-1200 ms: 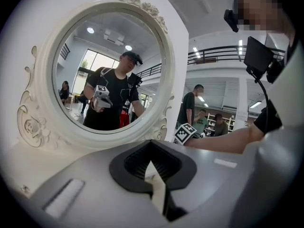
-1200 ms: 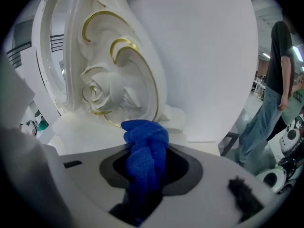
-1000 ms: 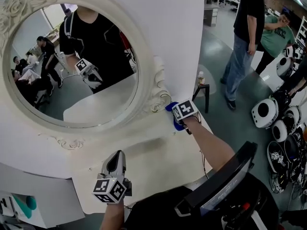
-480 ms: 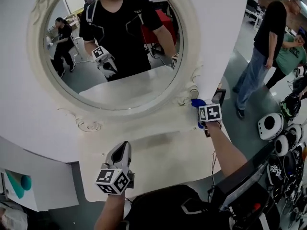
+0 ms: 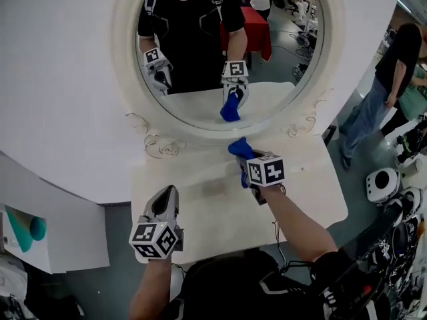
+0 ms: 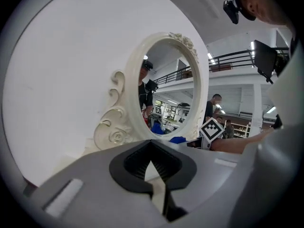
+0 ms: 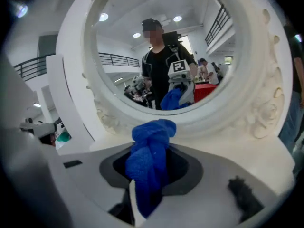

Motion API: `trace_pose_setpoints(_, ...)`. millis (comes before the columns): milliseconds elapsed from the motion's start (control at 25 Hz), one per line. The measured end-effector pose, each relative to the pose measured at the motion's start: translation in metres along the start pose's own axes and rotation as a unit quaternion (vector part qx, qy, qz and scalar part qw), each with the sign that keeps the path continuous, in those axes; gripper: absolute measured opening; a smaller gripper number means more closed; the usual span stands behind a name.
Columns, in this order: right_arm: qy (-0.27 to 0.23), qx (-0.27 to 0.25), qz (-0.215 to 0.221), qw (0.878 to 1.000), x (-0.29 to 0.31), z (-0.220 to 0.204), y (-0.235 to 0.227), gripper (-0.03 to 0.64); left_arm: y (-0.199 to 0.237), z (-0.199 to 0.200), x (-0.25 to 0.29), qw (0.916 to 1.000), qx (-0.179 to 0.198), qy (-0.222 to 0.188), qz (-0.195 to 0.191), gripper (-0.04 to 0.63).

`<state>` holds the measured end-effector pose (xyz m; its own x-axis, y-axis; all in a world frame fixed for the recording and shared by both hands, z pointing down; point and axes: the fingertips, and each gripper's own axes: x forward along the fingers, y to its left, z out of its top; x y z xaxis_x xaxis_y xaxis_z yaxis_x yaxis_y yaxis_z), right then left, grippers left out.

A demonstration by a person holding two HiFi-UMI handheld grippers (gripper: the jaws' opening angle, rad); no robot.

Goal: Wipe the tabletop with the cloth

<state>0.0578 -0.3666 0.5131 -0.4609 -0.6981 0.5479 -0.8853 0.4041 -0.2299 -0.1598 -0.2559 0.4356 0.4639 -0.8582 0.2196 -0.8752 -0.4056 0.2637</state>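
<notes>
While right gripper (image 5: 245,160) clamps cloth (image 5: 239,147) at 12 o'clock on table (image 5: 310,192) | left gripper (image 5: 167,197) jaws together, empty, 8 o'clock.

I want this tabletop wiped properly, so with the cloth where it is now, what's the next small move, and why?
Probably press the blue cloth down flat and sweep it towards the person. The right tool is shut on the cloth, which is bunched up by the mirror frame, and bare tabletop lies in front. The left tool is shut on nothing.
</notes>
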Motion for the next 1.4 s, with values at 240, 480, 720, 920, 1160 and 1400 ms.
trace_pose_setpoints(240,0.048,-0.069,0.1,0.991,0.065,-0.021,0.159,0.132,0.069,-0.007,-0.062,0.9988,-0.005,-0.003,0.048,0.008)
trace_pose_setpoints(480,0.067,-0.094,0.138,0.984,0.124,-0.034,0.258,0.132,0.122,-0.017,-0.11,0.9973,-0.01,0.004,0.073,0.008)
trace_pose_setpoints(720,0.094,-0.11,0.121,0.982,0.169,-0.05,0.303,0.132,0.15,-0.026,-0.13,0.9968,-0.016,0.007,0.078,0.008)
trace_pose_setpoints(920,0.116,-0.112,0.11,0.981,0.183,-0.063,0.31,0.132,0.157,-0.027,-0.131,0.997,-0.022,0.008,0.074,0.008)
trace_pose_setpoints(1160,0.123,-0.117,0.091,0.981,0.173,-0.065,0.284,0.132,0.137,-0.023,-0.103,0.9989,-0.015,0.014,0.041,0.008)
trace_pose_setpoints(1400,0.114,-0.106,0.076,0.985,0.149,-0.067,0.231,0.132,0.098,-0.022,-0.072,0.9996,-0.003,0.023,0.013,0.008)
